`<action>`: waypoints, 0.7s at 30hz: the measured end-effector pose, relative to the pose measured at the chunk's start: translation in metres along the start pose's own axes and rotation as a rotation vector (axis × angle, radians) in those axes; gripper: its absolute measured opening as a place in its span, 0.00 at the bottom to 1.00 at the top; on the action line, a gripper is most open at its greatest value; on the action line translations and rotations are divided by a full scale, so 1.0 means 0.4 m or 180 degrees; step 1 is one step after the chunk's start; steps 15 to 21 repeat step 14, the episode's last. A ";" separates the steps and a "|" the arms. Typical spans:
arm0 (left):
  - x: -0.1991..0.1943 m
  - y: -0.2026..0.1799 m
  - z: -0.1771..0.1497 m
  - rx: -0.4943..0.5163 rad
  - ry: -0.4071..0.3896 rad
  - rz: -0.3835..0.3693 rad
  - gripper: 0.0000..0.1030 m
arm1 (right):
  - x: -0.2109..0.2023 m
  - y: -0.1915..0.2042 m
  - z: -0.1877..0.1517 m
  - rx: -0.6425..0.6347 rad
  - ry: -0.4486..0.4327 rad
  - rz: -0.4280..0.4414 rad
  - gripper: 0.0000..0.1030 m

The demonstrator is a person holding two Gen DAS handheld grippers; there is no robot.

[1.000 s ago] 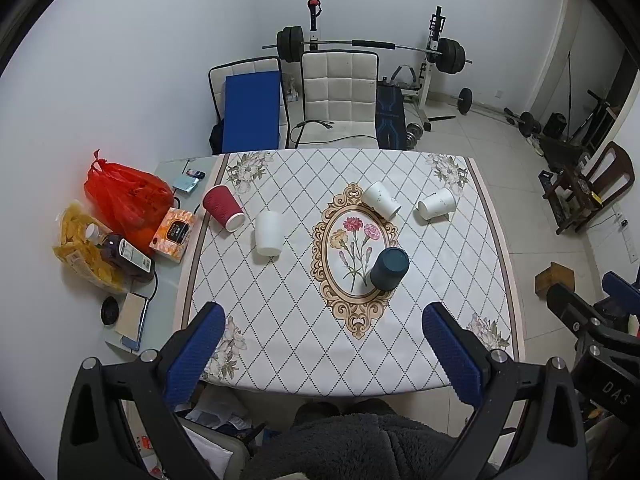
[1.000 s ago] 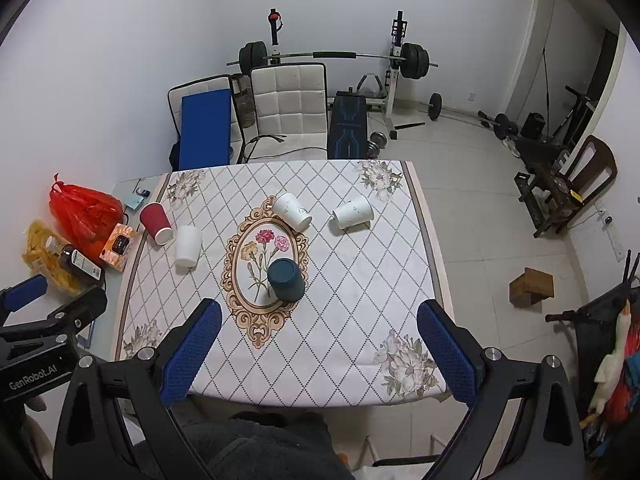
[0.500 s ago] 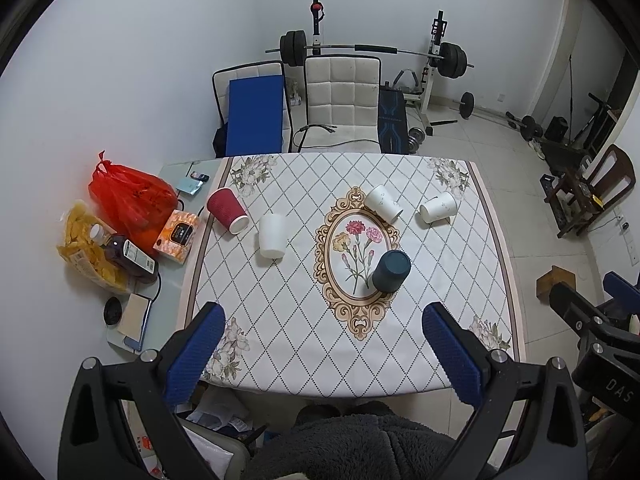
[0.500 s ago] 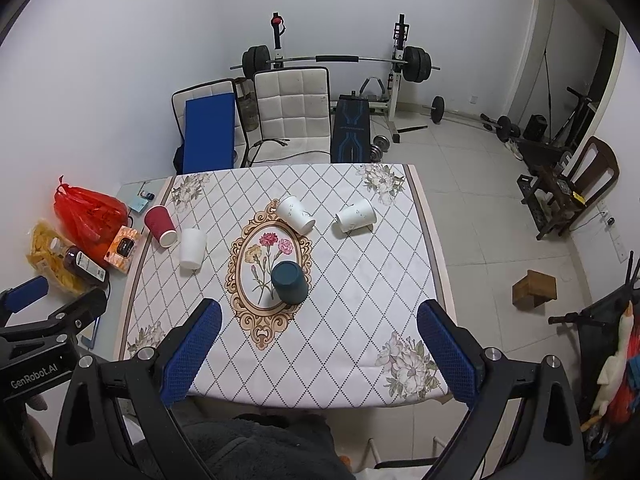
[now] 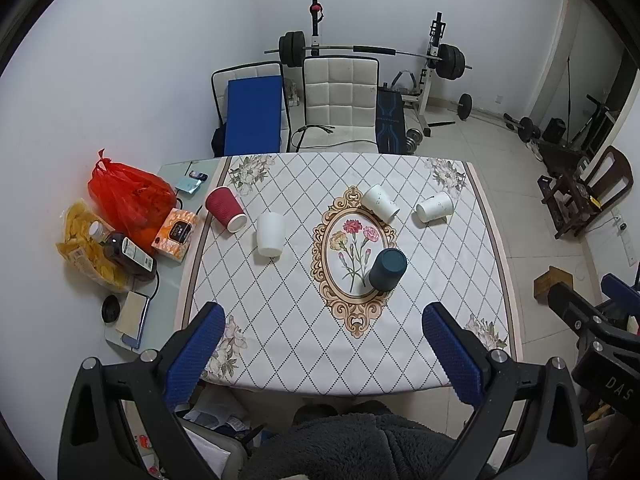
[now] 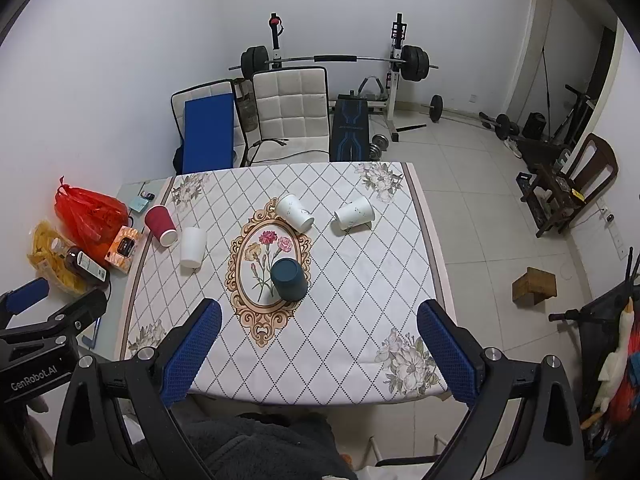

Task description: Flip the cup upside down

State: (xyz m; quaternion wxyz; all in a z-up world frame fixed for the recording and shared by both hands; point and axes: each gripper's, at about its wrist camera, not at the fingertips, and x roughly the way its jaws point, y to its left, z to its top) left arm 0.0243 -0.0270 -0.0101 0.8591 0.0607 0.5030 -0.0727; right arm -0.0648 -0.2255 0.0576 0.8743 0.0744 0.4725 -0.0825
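Currently both the left gripper (image 5: 320, 354) and right gripper (image 6: 318, 350) hover empty, fingers spread wide, over the bench (image 5: 452, 264); dark teal cup (image 5: 388, 270) sits mouth-down on the floral medallion (image 5: 352, 258), probably light and crushable, so pinch mid-wall gently.

The counter (image 5: 472, 264) wore a white cloth with a diamond grid, flowers at its corners and a gold-framed flower medallion (image 5: 354, 256) at its middle. A dark teal cup (image 5: 388, 270) stood upside down on the medallion's right edge. Two white cups lay on their sides farther back: one (image 5: 380, 203) at the medallion's top, the other (image 5: 435, 207) to its right. A plain white cup (image 5: 271, 235) stood inverted left of the medallion, and a red ribbed cup (image 5: 225, 209) lay tipped just beside it, near the cloth's left border.

On the bare strip left of the cloth sat an orange box (image 5: 176, 234), a red plastic bag (image 5: 128, 196), a brown bottle (image 5: 126, 254) and a yellow bag (image 5: 86, 248).
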 end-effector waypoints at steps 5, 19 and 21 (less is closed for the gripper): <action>-0.002 0.002 -0.001 -0.0004 -0.0006 -0.0004 0.98 | -0.009 -0.005 -0.003 -0.0002 -0.0006 -0.0009 0.97; -0.001 0.002 -0.002 -0.0008 -0.0010 -0.0012 0.98 | -0.015 -0.009 -0.004 0.0011 -0.0009 0.0003 0.97; -0.001 0.002 -0.002 -0.0008 -0.0010 -0.0012 0.98 | -0.015 -0.009 -0.004 0.0011 -0.0009 0.0003 0.97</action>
